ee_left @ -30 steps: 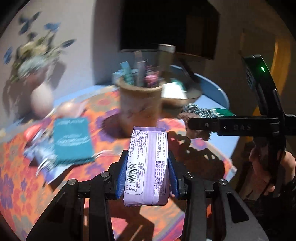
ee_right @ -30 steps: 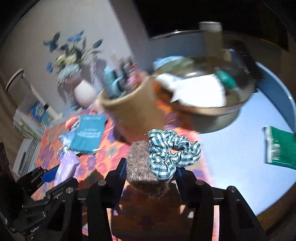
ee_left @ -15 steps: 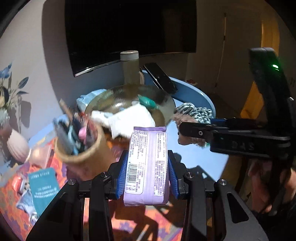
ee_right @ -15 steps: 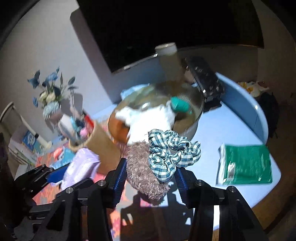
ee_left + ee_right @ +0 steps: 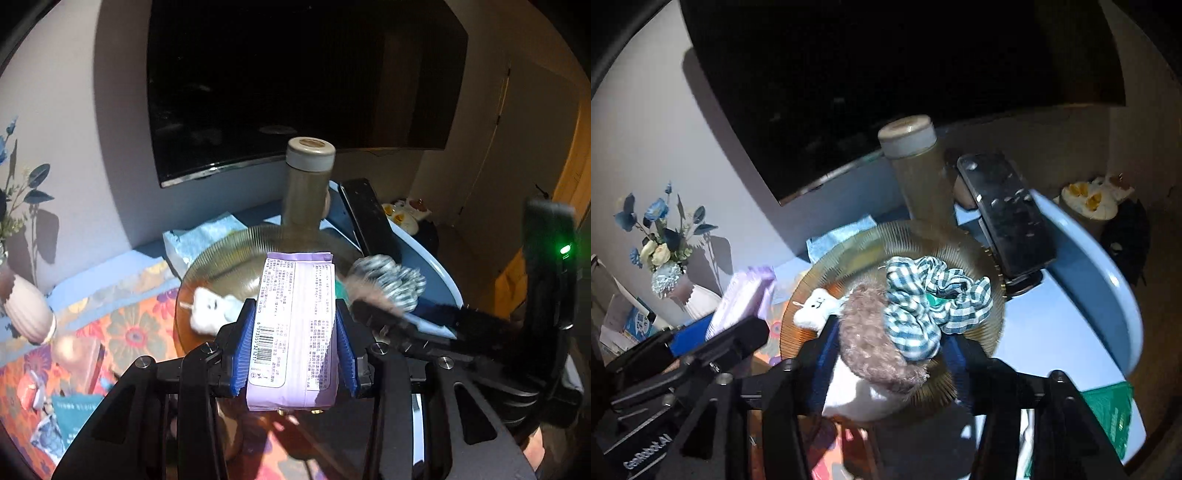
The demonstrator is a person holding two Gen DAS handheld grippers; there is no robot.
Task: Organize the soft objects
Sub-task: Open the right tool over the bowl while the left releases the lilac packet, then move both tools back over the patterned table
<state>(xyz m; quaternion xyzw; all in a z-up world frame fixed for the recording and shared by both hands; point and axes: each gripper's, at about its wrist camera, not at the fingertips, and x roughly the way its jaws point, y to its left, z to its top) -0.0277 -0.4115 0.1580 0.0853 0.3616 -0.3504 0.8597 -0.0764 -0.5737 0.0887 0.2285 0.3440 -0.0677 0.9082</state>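
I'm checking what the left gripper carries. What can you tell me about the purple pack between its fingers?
The purple pack is a soft, glossy lilac plastic pouch, oblong, with a crimped seal along its far end. Its upper face carries blocks of small dark print and a barcode near the left edge. It lies lengthwise, pointing away from the camera, between the blue-padded fingers of the left gripper, whose jaws have just been opening; the pads still flank both long sides. It hangs over the ribbed glass bowl, touching nothing else visible.
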